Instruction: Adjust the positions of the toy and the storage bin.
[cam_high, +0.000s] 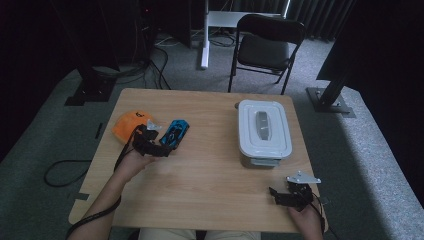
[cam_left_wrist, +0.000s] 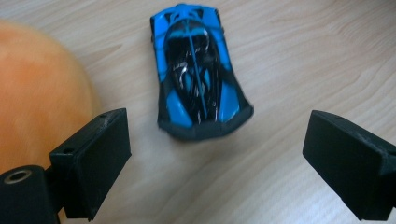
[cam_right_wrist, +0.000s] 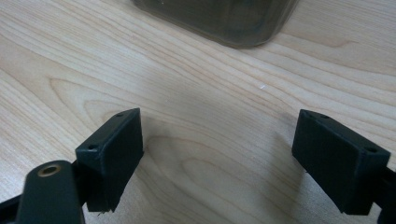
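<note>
Wooden table (cam_high: 200, 190) seen from the high view, with a person's forearms coming in at its near edge. Toward the left edge, the left gripper (cam_high: 159, 142) reaches for a blue toy car (cam_high: 176, 133), with an orange plush toy (cam_high: 129, 123) just beside it at the left. A white lidded box (cam_high: 263, 131) sits near the right edge. The right gripper (cam_high: 284, 196) rests by the near right corner, well apart from the car.

Left gripper view: both black jaws stand wide apart, holding nothing. The blue toy car (cam_left_wrist: 196, 70) lies on the wood just beyond them, between their lines, untouched. The orange plush toy (cam_left_wrist: 39, 93) sits at the left.

Right gripper view: jaws spread open over bare wood, with a corner of the box (cam_right_wrist: 224, 21) beyond.
</note>
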